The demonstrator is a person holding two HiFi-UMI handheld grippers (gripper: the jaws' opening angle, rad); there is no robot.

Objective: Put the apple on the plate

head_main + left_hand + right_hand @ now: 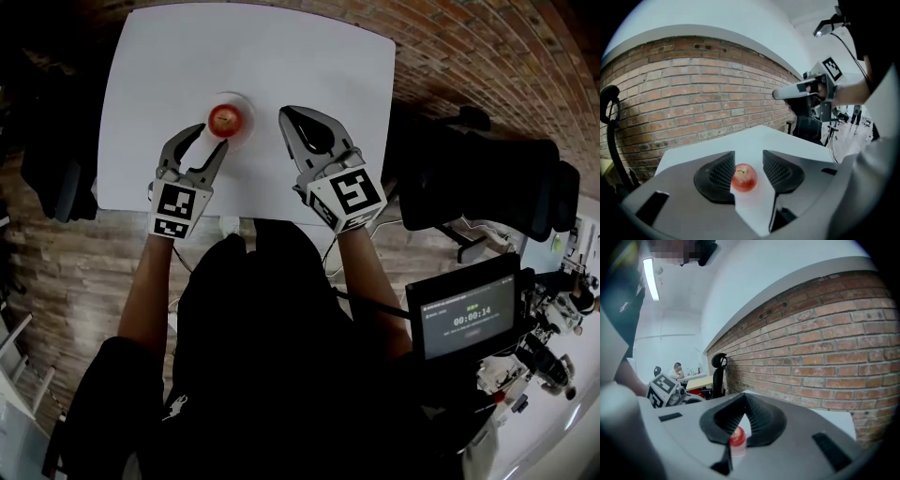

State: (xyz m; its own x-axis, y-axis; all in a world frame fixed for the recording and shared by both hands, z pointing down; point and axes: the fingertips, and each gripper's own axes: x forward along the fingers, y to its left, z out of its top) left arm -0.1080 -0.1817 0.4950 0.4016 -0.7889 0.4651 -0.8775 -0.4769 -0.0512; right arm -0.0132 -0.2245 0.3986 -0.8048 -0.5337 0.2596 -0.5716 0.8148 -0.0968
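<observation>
One round, glossy red apple (225, 119) sits on a small white plate (233, 96) on the smooth white worktop (281, 56). Left tongs (212, 137), ribbed black pads partly apart, grip nothing; the apple lies just beyond their tips, in line with the gap. Right tongs (283, 114) are closed, empty, beside the plate.

The white table (253, 56) is the brightest area in the head view, so washed out that the plate (247, 111) barely separates from it. Below the table, the person's dark clothing (272, 356) sinks to near black. All three views bend and darken to black at the corners, and the brick wall (693, 89) behind the table bows into an arc. High above the table, a strip light (650, 280) glares white. The apple (225, 118) looks soft in the right gripper view.
</observation>
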